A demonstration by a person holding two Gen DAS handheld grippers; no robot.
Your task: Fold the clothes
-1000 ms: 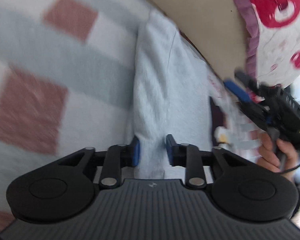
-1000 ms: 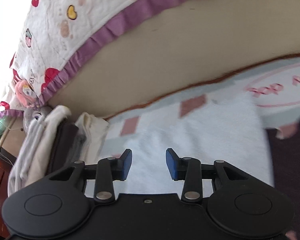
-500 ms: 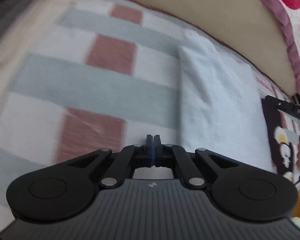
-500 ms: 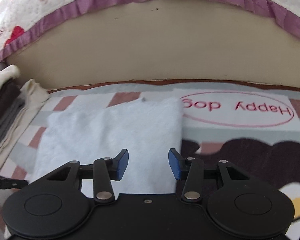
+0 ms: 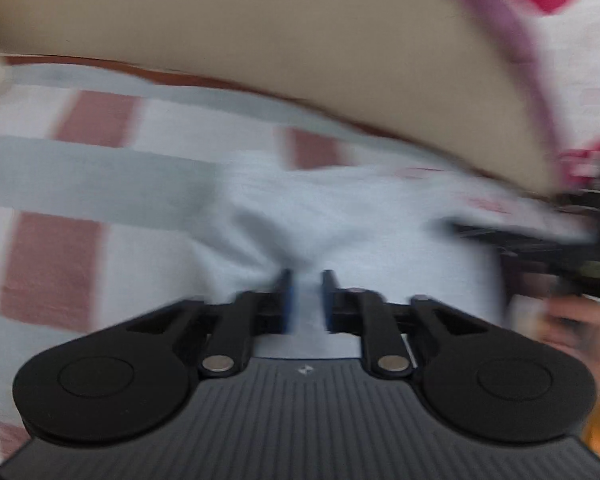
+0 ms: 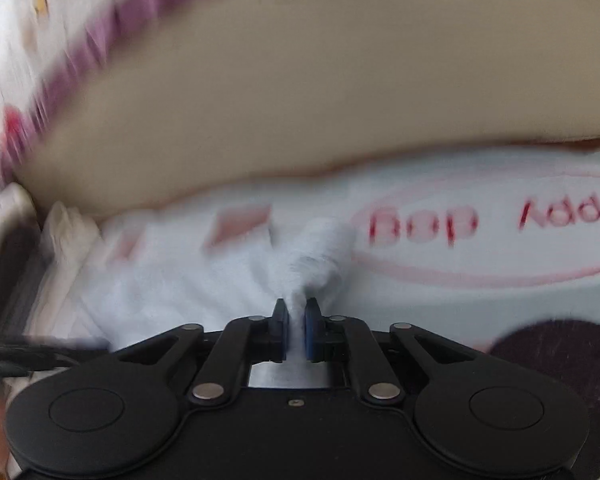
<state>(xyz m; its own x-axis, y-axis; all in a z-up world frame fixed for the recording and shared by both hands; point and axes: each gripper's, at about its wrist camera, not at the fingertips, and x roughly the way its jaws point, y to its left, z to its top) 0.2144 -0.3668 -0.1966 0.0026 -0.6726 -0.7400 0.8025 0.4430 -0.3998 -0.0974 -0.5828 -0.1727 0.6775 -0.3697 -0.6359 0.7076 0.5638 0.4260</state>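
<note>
The checked blanket fills the lower half of both views, grey bands and dull red squares in the left view, a pink oval with red lettering at the right of the right view; above it runs the tan side of a mattress, with a quilt edged in purple in the upper left of the right view; both frames are blurred, so fine detail is lost.

The pale grey-white garment lies on the blanket in the middle of the left view, and left of centre in the right view; it looks gathered into a compact shape with rumpled edges, though I cannot count its layers; at the far left of the right view a stack of folded clothes sits against the mattress.

My right tool is clamped on a bunched ridge of the garment, the cloth pinched up between its blue pads; my left tool has its pads a little apart with cloth between them, and I cannot tell whether they press it; my other hand shows blurred at the right edge of the left view.

I judge the fold partly made; the piece is narrowed but not squared; what remains, whether another fold or carrying it to the stack, these views do not settle.
</note>
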